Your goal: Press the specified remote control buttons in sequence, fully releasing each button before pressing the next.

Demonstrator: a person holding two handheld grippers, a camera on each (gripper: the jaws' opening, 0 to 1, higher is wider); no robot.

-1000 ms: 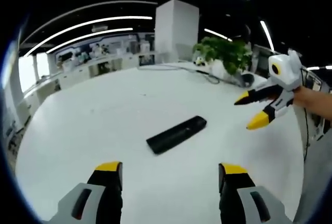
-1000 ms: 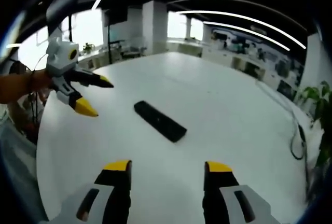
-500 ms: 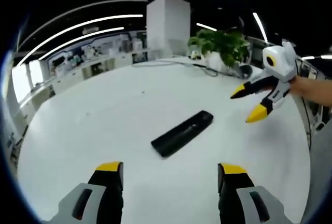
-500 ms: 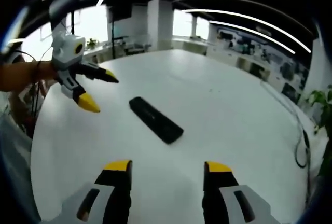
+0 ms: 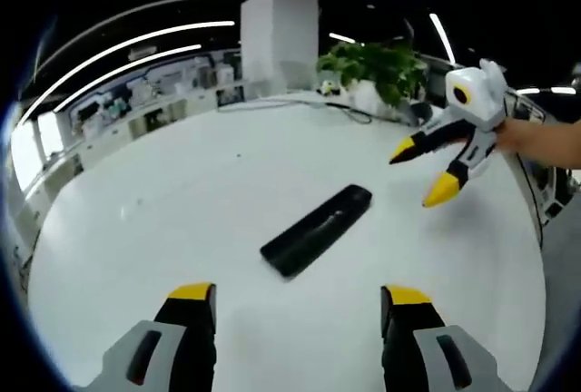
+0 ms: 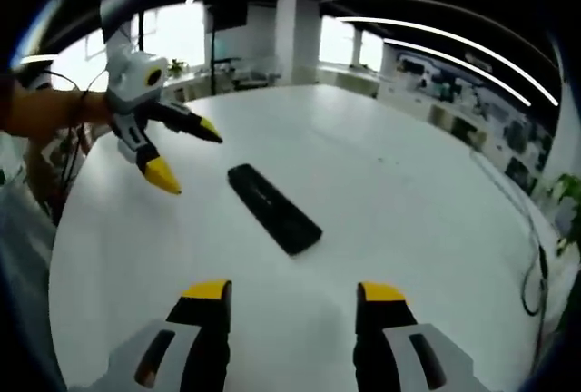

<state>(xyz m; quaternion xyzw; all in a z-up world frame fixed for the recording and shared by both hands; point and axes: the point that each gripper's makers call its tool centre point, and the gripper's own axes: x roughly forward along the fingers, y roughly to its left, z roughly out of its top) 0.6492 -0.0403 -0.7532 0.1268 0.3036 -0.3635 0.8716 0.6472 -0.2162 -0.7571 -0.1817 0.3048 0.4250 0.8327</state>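
A long black remote control (image 5: 317, 230) lies flat on the white table (image 5: 182, 192), ahead of my left gripper (image 5: 295, 306), which hangs open above the table with nothing between its jaws. From the right side of that view my right gripper (image 5: 419, 172) comes in, open, held above the table to the right of the remote. In the right gripper view the remote (image 6: 273, 208) lies ahead of my open right gripper (image 6: 292, 301). The left gripper (image 6: 186, 154) enters there from the left, open, just left of the remote's far end.
A green potted plant (image 5: 374, 67) and a dark cable (image 5: 349, 115) sit at the table's far edge beside a white pillar (image 5: 278, 38). A cable (image 6: 529, 269) also loops near the table's right edge in the right gripper view. Office desks stand beyond.
Both views have drifted slightly; each gripper has edged a little closer to the remote. The remote has not moved and both grippers stay open.
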